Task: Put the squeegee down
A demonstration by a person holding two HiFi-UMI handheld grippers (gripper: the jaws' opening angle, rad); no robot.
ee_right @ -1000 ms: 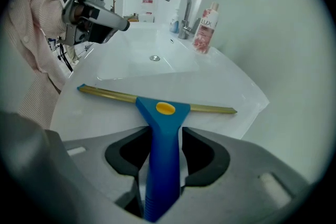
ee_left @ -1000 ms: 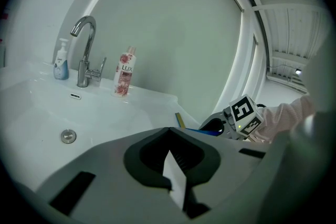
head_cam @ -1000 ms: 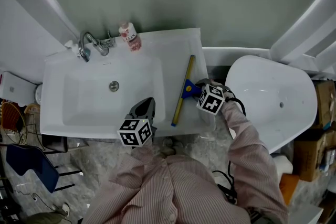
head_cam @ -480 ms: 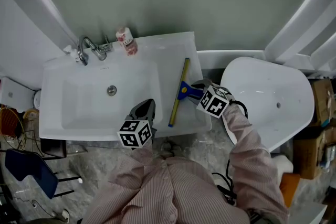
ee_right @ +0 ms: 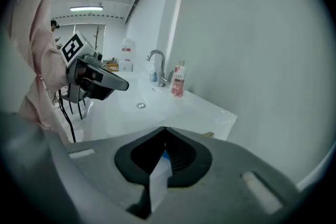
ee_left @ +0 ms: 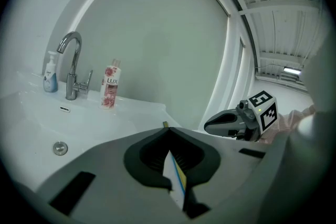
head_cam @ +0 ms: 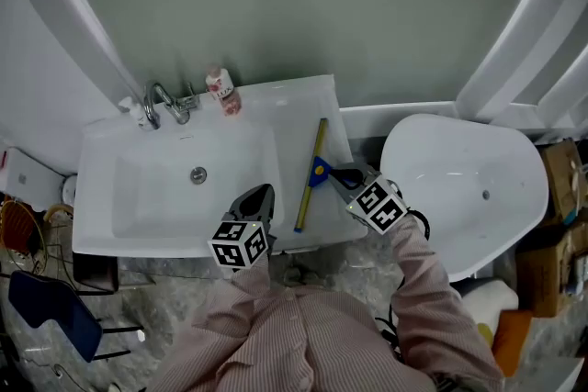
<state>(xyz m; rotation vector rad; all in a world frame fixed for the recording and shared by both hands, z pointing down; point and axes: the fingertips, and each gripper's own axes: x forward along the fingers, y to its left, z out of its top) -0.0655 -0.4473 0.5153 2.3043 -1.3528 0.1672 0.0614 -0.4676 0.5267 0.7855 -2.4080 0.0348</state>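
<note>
Since the squeegee lies flat on the sink counter beside the basin, the set-down appears done; the right gripper, jaws just closed on nothing, hovers by it, the left gripper likewise closed, empty; only withdrawing the 2 remains

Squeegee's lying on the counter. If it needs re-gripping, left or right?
Right. The right gripper sits next to the blue handle of the squeegee, its jaws just closed on nothing. The left gripper, also shut, hangs over the front of the basin, farther away.
</note>
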